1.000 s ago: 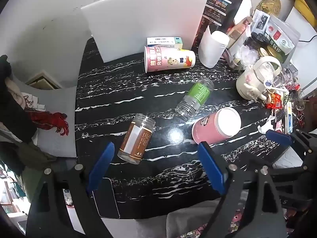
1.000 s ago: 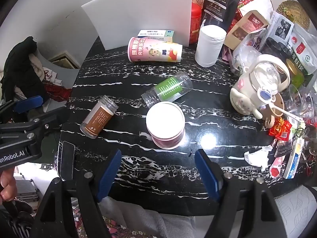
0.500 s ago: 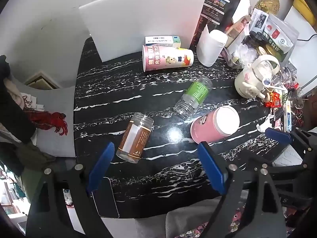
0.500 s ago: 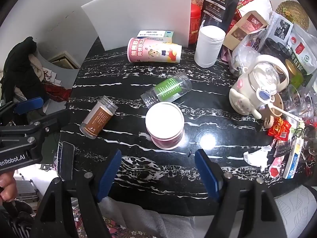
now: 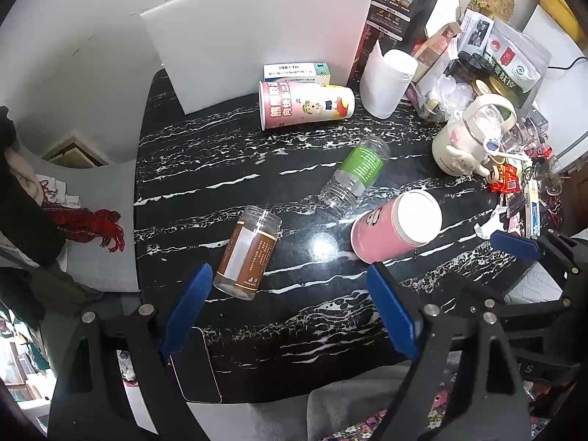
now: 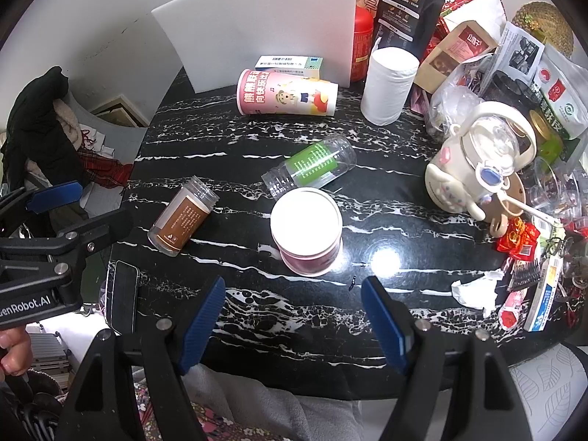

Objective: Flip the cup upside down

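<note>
The pink paper cup [image 6: 308,231] stands with its white flat end up, mid-table on black marble [image 6: 367,316], both grippers [image 5: 283,308] [image 6: 294,316] spread wide, empty, apparently because it's done.

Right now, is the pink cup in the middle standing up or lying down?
Standing. The pink cup sits on the black table with a flat white end facing up. Which end that is, cannot tell.
</note>
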A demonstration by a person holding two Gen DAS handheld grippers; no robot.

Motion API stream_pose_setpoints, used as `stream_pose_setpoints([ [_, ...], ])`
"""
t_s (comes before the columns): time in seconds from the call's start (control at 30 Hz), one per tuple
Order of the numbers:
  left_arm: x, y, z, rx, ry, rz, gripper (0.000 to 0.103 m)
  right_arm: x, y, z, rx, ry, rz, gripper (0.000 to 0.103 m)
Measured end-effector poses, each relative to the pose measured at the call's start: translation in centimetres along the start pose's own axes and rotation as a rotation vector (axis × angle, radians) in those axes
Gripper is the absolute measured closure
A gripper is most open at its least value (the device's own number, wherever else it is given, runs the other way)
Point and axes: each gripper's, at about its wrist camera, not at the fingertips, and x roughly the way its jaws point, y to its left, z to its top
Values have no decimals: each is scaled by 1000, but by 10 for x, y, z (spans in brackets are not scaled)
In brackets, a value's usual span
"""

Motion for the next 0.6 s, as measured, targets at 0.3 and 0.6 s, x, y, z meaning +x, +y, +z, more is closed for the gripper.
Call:
stream_pose_setpoints([
  [0.3,-1,-2,-5,-9,1,-1,18,0,1,-1,0,0,-1,26],
  [0.6,0,-1,-7,-4,-3,0,18,0,1,-1,1,0,-1,26],
])
